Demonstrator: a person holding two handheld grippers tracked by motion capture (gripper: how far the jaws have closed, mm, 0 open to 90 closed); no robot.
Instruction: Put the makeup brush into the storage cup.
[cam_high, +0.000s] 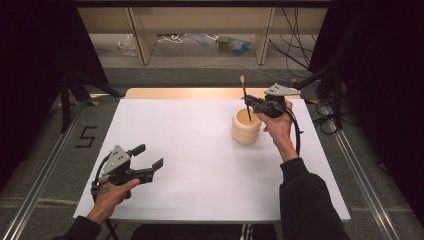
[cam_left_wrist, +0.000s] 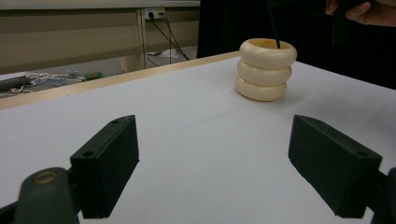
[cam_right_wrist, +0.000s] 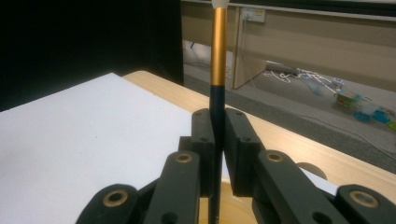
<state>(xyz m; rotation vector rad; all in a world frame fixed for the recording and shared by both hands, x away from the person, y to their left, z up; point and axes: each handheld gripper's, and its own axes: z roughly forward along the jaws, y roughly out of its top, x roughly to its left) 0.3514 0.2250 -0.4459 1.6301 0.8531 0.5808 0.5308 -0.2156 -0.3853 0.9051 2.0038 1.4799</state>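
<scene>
A cream holder (cam_high: 246, 128) made of three stacked rings stands on the white table (cam_high: 200, 150), right of centre; the left gripper view has the holder (cam_left_wrist: 265, 69) ahead. My right gripper (cam_high: 248, 102) hovers just above it, shut on a thin brush (cam_high: 245, 100) with a dark handle and gold ferrule. The brush's lower end dips into the holder's mouth. In the right gripper view the brush (cam_right_wrist: 217, 70) stands upright between the closed jaws of the right gripper (cam_right_wrist: 217, 154). My left gripper (cam_high: 148, 156) rests near the front left, open and empty; its fingers (cam_left_wrist: 112, 158) are spread wide.
A wooden strip (cam_high: 200, 93) borders the table's far edge. Beyond it stand shelf legs, cables and small items on the floor (cam_high: 230, 45). Black curtains hang at both sides. Metal rails (cam_high: 45, 165) run along the floor by the table.
</scene>
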